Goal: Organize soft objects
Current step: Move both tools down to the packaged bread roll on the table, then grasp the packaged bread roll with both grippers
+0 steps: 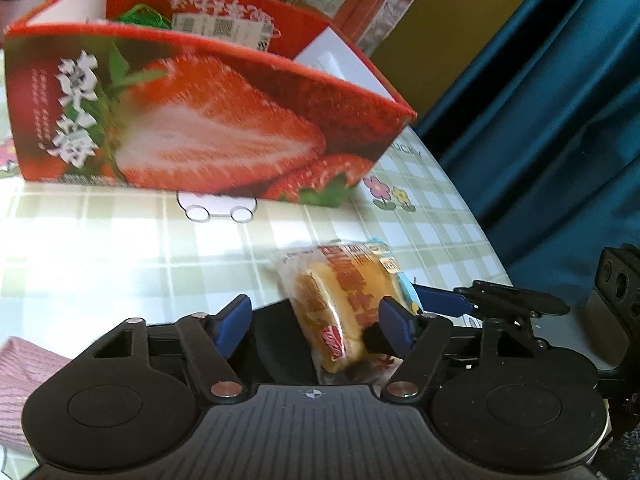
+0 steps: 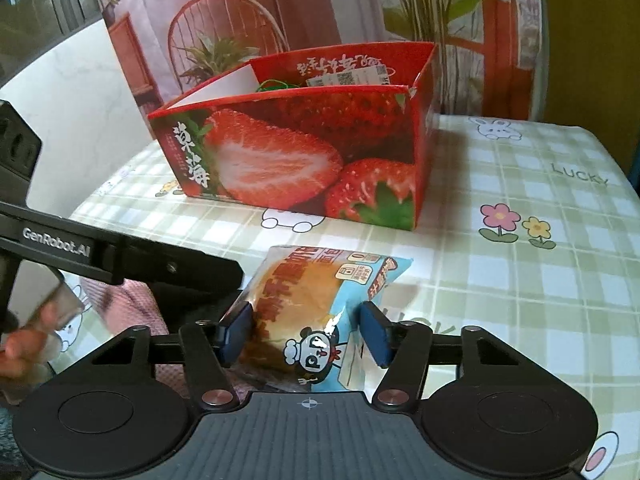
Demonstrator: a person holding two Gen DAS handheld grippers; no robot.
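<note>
The left gripper's (image 2: 120,256) arm carried the readable mark "GenRobot.AI". The checked tablecloth (image 2: 520,280) showed the word "LUCKY" at about two o'clock from the strawberry box (image 2: 288,160), beside printed flowers and rabbits. The box bore large white Chinese characters on its front and a shipping label with a code square on its inner back wall; the fine print was too blurred to read. The bread packet (image 2: 320,300) carried red Chinese lettering over the bun and a cartoon chef panda on its pale blue end.

The packet lay on the cloth at six o'clock from the box, well clear of it, with open cloth between them. To the right, the table edge fell away to a dark teal curtain (image 1: 560,120). A pink knitted cloth (image 1: 24,380) lay at the packet's nine o'clock.

The box stood open at the top; something green (image 1: 140,16) showed inside, otherwise its contents were hidden.

The right gripper (image 2: 308,332) had its blue pads either side of the packet, the left pad touching the wrapper, the right one against its blue end. In the left wrist view, the left gripper (image 1: 316,320) straddled the packet's other end, its right pad at the wrapper, its left pad standing clear.
</note>
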